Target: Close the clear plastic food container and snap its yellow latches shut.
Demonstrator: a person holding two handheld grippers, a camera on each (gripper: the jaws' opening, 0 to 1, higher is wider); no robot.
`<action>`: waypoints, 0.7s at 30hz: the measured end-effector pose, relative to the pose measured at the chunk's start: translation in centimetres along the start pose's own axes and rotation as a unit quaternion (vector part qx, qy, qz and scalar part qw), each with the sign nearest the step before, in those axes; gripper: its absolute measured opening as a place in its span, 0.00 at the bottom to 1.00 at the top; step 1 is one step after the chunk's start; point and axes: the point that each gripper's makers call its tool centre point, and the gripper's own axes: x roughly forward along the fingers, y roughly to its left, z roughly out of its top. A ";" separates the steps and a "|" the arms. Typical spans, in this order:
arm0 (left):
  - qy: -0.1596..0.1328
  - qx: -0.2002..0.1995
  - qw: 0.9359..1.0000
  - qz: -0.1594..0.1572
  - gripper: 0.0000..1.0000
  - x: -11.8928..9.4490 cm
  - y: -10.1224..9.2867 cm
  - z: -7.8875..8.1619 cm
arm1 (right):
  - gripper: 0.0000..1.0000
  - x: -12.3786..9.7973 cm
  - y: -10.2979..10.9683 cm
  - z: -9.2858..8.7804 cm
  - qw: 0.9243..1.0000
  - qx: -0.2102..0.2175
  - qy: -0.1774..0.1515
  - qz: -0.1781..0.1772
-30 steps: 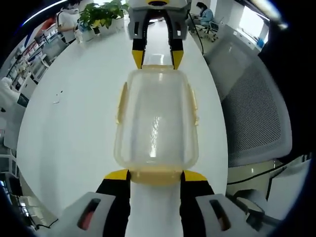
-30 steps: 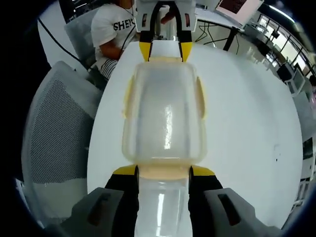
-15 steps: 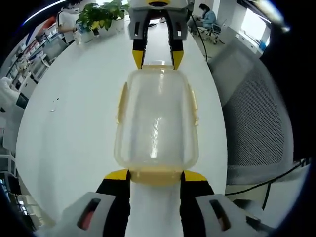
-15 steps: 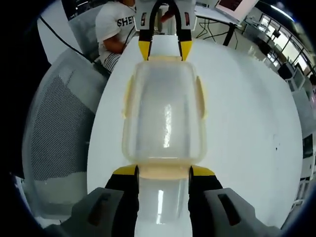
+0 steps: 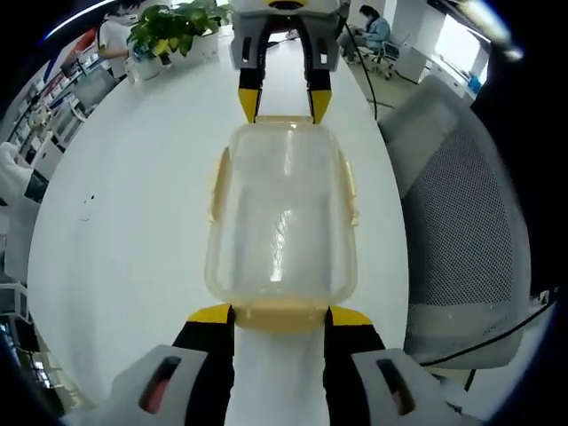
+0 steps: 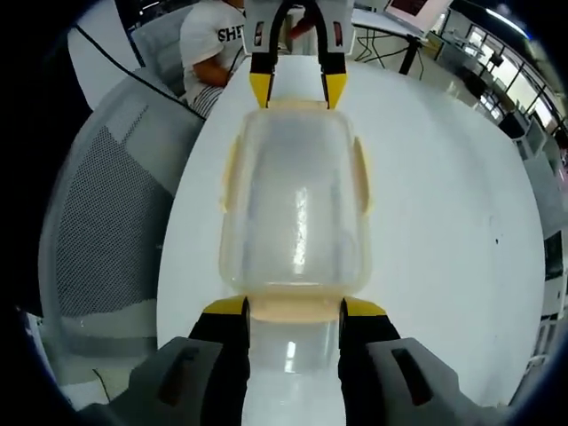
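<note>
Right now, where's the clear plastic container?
The clear plastic container with yellow latches sits on the white table, centred between the left gripper and right gripper.

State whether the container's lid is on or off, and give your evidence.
On. In the left gripper view the clear lid covers the container, and the yellow side latches lie folded against its sides. Whether they are fully snapped: cannot tell.

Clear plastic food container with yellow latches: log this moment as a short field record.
object: clear plastic food container, lid on
latches: yellow latches on the long sides, flat against the walls
surface: white table
left gripper: jaws straddle the near end latch
right gripper: jaws straddle the opposite end
nearby: grey mesh chair
</note>
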 end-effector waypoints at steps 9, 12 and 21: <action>-0.002 -0.003 1.000 0.002 0.34 1.5 -0.5 2.6 | 0.35 -0.9 0.4 -3.0 1.000 -0.004 0.006 -0.003; 0.000 -0.003 1.000 0.000 0.34 1.9 -0.5 3.5 | 0.35 -1.2 0.4 -3.8 1.000 -0.004 0.005 -0.004; -0.001 0.008 1.000 -0.005 0.34 3.2 -0.4 6.2 | 0.35 -2.1 0.6 -6.6 1.000 0.009 0.005 -0.009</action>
